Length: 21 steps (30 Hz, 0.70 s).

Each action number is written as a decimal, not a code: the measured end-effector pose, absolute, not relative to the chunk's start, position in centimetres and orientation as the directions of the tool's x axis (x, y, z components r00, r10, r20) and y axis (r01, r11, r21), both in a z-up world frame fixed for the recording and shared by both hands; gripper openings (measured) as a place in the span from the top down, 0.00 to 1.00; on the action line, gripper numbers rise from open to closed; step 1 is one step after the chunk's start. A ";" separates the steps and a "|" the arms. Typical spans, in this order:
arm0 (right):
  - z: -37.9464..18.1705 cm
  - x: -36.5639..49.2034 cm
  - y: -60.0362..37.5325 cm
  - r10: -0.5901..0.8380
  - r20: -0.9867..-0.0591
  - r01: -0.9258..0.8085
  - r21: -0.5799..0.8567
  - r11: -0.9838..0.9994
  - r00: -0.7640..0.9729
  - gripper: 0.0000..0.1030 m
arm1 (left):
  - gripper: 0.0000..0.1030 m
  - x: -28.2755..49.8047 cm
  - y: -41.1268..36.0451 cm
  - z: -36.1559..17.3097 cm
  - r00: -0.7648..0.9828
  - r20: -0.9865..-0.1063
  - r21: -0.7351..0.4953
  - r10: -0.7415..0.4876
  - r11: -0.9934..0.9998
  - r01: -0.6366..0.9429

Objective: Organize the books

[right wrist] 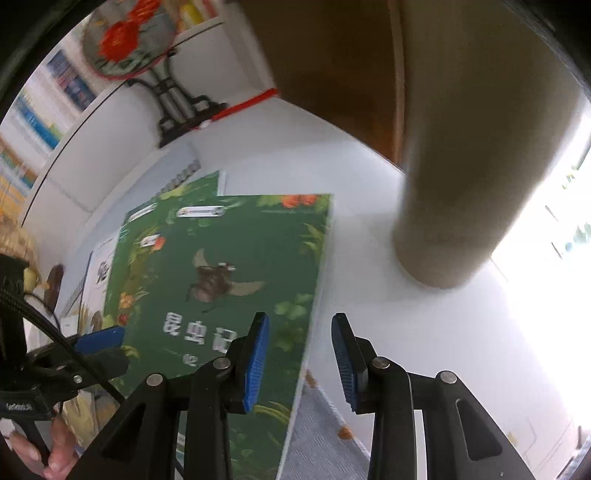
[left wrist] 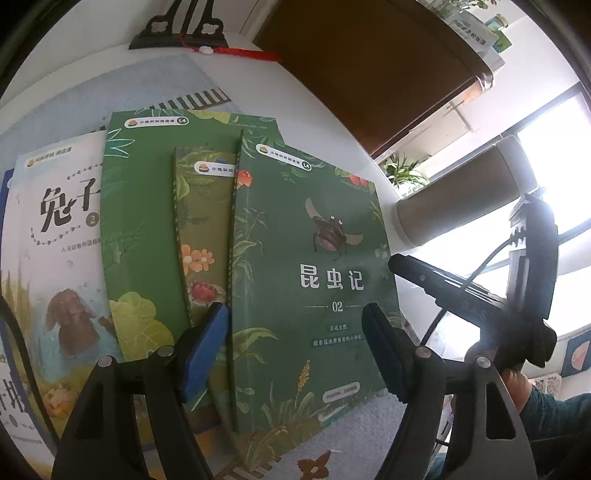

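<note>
A green book with a beetle on its cover lies on top of several overlapping books on a blue-grey mat. Under it are an olive flowered book, a larger green book and a white book with a brown dog. My left gripper hovers open over the beetle book's lower half, its blue pads wide apart. My right gripper is open at the beetle book's right edge, which shows in the gap between the pads without touching them.
A tan cylinder stands on the white table right of the books. A brown wooden panel rises behind it. A black stand with a red tassel is at the back. A person's hand holds the right gripper.
</note>
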State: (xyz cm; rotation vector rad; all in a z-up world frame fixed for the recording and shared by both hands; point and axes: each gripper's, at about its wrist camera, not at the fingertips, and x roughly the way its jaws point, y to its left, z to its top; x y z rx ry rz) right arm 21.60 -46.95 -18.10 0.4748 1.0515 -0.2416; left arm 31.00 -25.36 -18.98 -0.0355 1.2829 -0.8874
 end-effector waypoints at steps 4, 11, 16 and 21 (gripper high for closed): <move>-19.4 22.2 -47.4 0.128 -0.878 0.402 0.336 0.852 0.462 0.67 | 0.29 31.1 -25.3 -19.1 0.010 -0.806 -0.491 -0.592 0.678 0.548; -17.3 23.2 -43.6 0.051 -0.866 0.259 0.204 0.944 0.497 0.63 | 0.22 29.9 -23.7 -18.5 0.025 -0.806 -0.488 -0.591 0.687 0.538; -15.4 23.3 -40.8 0.161 -0.822 0.097 0.252 0.963 0.546 0.63 | 0.18 28.0 -19.5 -18.3 0.042 -0.782 -0.533 -0.622 0.702 0.473; -16.7 24.4 -39.2 0.226 -0.838 0.040 0.282 0.959 0.497 0.63 | 0.18 26.5 -15.5 -19.1 0.071 -0.759 -0.584 -0.648 0.724 0.367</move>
